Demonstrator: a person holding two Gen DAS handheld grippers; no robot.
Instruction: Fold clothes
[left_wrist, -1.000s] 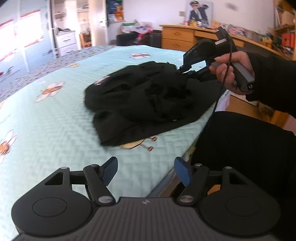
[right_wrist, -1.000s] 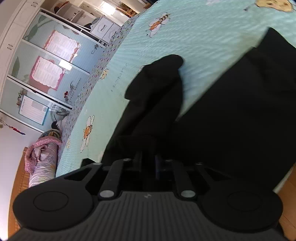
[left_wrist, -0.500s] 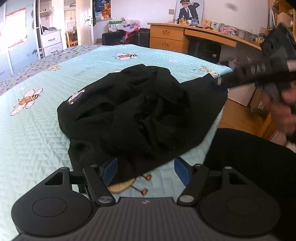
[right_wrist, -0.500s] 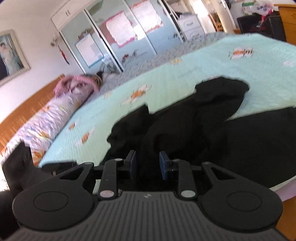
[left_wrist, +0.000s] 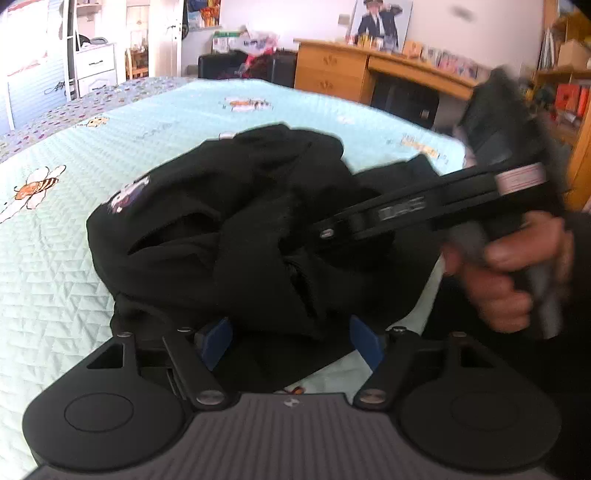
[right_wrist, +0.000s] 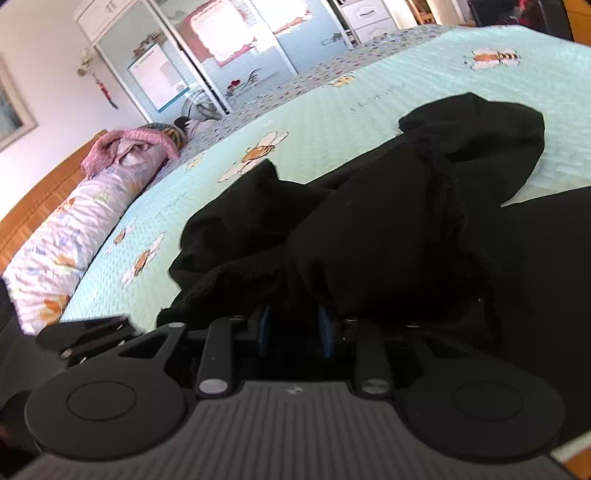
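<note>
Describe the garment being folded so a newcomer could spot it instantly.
On the pale-blue bee-print bedspread, near the edge closest to the person, lies a crumpled black garment. It is the only dark heap there, with a small white cartoon print on its left side.

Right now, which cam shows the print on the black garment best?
Left wrist view. The black garment lies crumpled on the bed, and its small light print faces this camera, though blurred. The right wrist view shows only plain black folds bunched over the right gripper; no print shows there.
</note>
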